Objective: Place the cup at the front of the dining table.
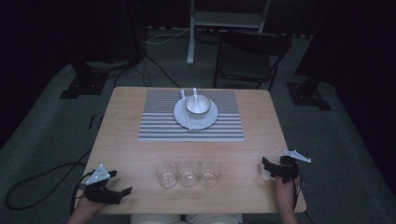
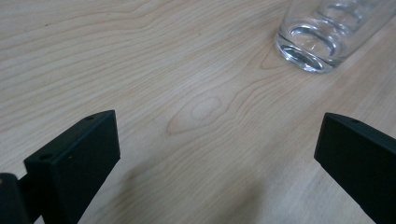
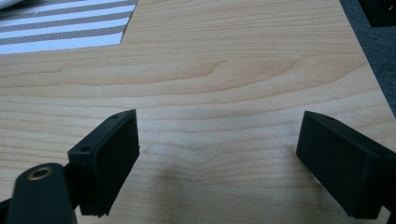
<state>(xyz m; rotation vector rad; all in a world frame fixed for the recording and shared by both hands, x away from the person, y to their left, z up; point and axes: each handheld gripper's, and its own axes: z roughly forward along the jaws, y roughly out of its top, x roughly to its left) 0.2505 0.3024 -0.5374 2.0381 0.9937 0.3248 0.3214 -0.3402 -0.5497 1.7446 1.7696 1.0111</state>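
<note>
Three empty glasses stand in a tight row near the front edge of the tabletop (image 1: pixel 126 140), and they serve as the landmark here: the left glass (image 1: pixel 166 173), the middle glass (image 1: pixel 188 173) and the right glass (image 1: pixel 210 172) sit so close that their walls seem to touch or nearly so. The left tool (image 1: pixel 122 193) rests to the left of the row with its jaws spread wide and nothing between them; in the left gripper view the base of the nearest glass (image 2: pixel 308 49) lies ahead and to one side. The right tool (image 1: pixel 264 166) sits to the right of the row, jaws likewise apart and empty, close to the tabletop's right edge. The main risk, as I judge it, is that a jaw closing on one glass pushes its neighbour, tipping it or sliding the row toward the front edge just beside it. Clear glass also makes the rim hard to judge. Open room lies on either side of the row and behind it, up to the striped mat (image 1: pixel 159 126), where a plate (image 1: pixel 180 116) carries a bowl (image 1: pixel 197 105).
</note>
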